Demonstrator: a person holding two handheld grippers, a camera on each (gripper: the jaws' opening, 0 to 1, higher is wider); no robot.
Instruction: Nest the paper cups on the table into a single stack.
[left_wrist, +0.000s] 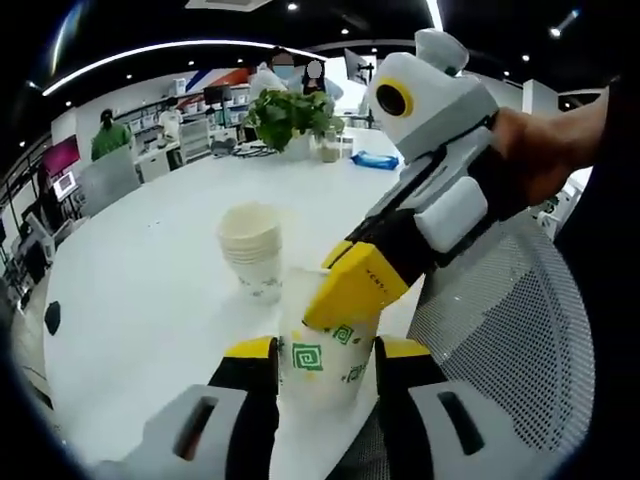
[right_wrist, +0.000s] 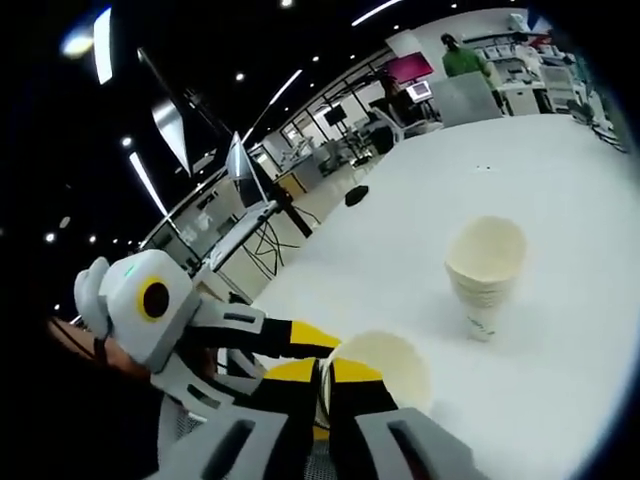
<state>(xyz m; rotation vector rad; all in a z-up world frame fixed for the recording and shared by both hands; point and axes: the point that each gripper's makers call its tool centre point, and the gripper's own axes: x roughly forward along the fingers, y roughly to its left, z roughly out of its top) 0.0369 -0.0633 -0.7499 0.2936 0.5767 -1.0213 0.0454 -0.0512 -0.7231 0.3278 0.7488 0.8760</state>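
Paper cup (left_wrist: 322, 360), single, green-printed, upright at the near desk (left_wrist: 150, 290) edge: left tool (left_wrist: 325, 362) has its jaws closed on the cup's sides, likely steadying it, while right tool (left_wrist: 352, 288) pinches the rim, one jaw inside and one outside, apparently for lifting. Nested stack of cups (left_wrist: 252, 250) stands just ahead of both tools, mouth up, with bare white desk between and around it; plants (left_wrist: 290, 115) sit far beyond.
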